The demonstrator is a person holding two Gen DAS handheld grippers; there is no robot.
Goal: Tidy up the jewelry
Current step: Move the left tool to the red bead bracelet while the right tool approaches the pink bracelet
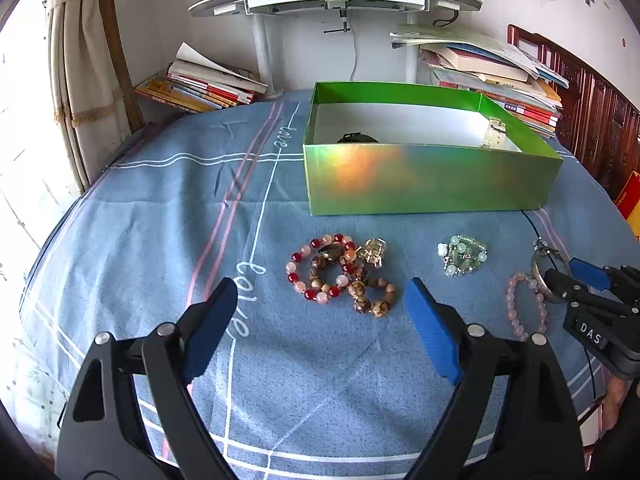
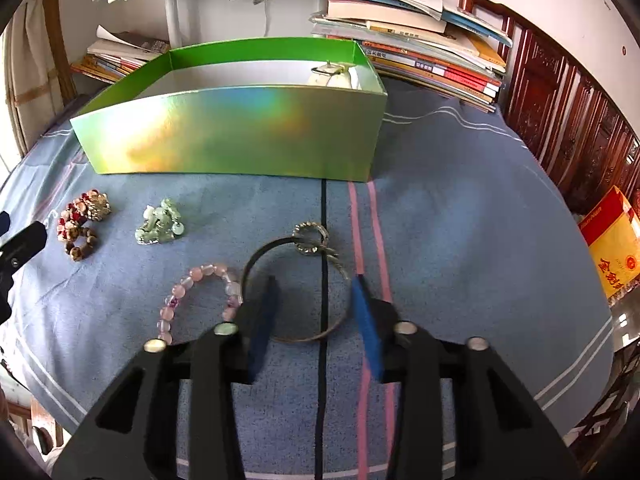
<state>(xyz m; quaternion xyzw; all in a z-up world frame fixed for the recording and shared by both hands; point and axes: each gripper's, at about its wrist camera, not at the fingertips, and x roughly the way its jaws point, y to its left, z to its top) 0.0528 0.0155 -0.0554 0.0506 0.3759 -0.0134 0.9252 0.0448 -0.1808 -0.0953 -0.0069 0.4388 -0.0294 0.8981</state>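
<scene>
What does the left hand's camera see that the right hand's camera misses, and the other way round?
Only the left wrist view shows a dark item lying in the green box, and the right gripper from the side.

Only the right wrist view shows the whole metal bangle with its silver ring, with the right gripper's fingers on either side of its near part, and a yellow carton.

Both show the box, the blue cloth, the red and brown bead bracelets, the pale green bead cluster and the pink bracelet.
</scene>
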